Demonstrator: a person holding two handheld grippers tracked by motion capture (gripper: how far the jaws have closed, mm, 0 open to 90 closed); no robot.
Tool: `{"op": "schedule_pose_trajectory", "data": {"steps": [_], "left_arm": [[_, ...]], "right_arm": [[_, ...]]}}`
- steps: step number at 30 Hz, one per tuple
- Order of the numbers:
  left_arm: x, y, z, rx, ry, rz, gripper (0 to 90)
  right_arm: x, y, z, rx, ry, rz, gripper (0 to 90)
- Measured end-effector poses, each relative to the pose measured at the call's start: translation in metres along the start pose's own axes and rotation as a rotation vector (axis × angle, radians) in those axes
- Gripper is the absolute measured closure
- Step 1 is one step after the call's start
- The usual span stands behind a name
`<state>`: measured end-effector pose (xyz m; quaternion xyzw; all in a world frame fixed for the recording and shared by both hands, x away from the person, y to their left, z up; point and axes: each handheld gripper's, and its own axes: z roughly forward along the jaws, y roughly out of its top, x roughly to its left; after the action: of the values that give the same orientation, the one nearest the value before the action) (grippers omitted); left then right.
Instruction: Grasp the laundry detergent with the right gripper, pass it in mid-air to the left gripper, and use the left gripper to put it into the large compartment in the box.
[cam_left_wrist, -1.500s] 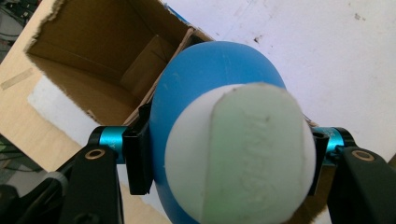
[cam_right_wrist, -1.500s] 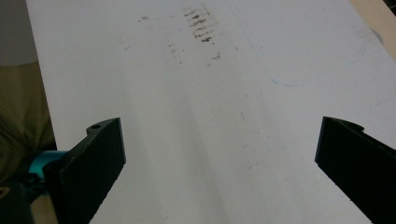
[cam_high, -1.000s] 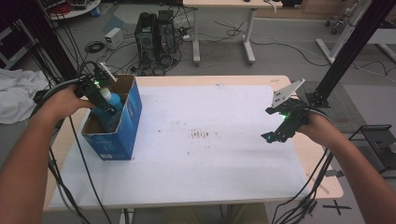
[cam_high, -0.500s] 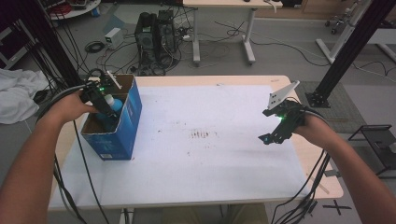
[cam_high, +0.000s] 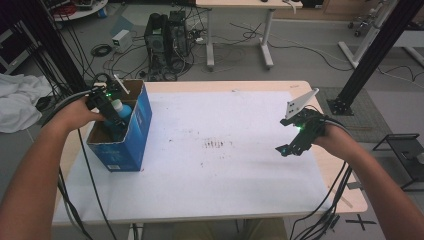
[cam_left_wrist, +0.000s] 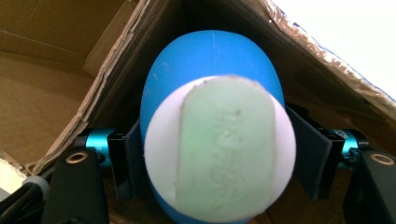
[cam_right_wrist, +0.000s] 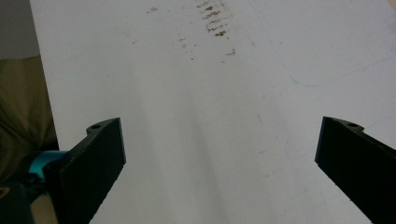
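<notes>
A blue bottle (cam_high: 121, 108) with a white cap (cam_left_wrist: 219, 149) is upright in the open top of a blue cardboard box (cam_high: 125, 145) at the table's left. My left gripper (cam_high: 107, 107) is shut on the bottle; in the left gripper view its black pads (cam_left_wrist: 312, 156) press the bottle's blue body (cam_left_wrist: 210, 51) from both sides, with the box's brown inner walls (cam_left_wrist: 51, 93) behind. My right gripper (cam_high: 292, 145) hovers over the right part of the table, open with nothing between its fingers (cam_right_wrist: 95, 161).
A white sheet (cam_high: 220, 170) with brown smudges (cam_high: 215, 145) at its centre covers the table. Its wooden edge (cam_high: 345, 175) shows at the right. Beyond the table are a computer tower (cam_high: 165, 35), cables, a black frame post (cam_high: 372, 50) and white cloth (cam_high: 17, 100).
My left gripper has shifted slightly at the box opening, still holding the bottle. The right gripper has barely moved and stays open.
</notes>
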<state>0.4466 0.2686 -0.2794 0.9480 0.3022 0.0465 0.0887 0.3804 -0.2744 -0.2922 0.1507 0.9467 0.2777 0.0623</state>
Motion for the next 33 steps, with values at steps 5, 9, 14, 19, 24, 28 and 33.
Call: {"op": "schedule_pose_trajectory", "data": {"steps": [5, 9, 14, 19, 24, 28, 33], "left_arm": [[0.001, -0.004, -0.004, 0.002, -0.002, 0.014, 30.2], [0.001, -0.008, -0.008, -0.02, 0.003, 0.004, 30.2], [-0.002, -0.011, -0.012, -0.112, 0.0, -0.068, 30.2], [-0.004, -0.013, -0.015, -0.134, -0.006, -0.08, 30.2], [-0.005, -0.015, -0.021, -0.141, 0.0, -0.087, 30.2], [-0.008, -0.016, -0.028, -0.138, 0.008, -0.093, 30.2], [-0.012, -0.017, -0.035, -0.141, 0.013, -0.087, 30.1]], "right_arm": [[0.0, 0.001, 0.001, 0.003, 0.002, -0.004, 0.7], [0.001, 0.002, 0.002, 0.002, 0.002, 0.0, 0.7], [0.002, 0.003, 0.001, -0.001, 0.001, -0.002, 0.7], [0.003, 0.002, 0.0, -0.003, -0.002, 0.004, 0.7], [0.003, 0.002, 0.0, -0.007, -0.001, 0.0, 0.7], [0.003, 0.002, 0.0, -0.007, -0.002, 0.003, 0.7], [0.004, 0.004, 0.001, -0.008, 0.002, 0.0, 0.7]]}}
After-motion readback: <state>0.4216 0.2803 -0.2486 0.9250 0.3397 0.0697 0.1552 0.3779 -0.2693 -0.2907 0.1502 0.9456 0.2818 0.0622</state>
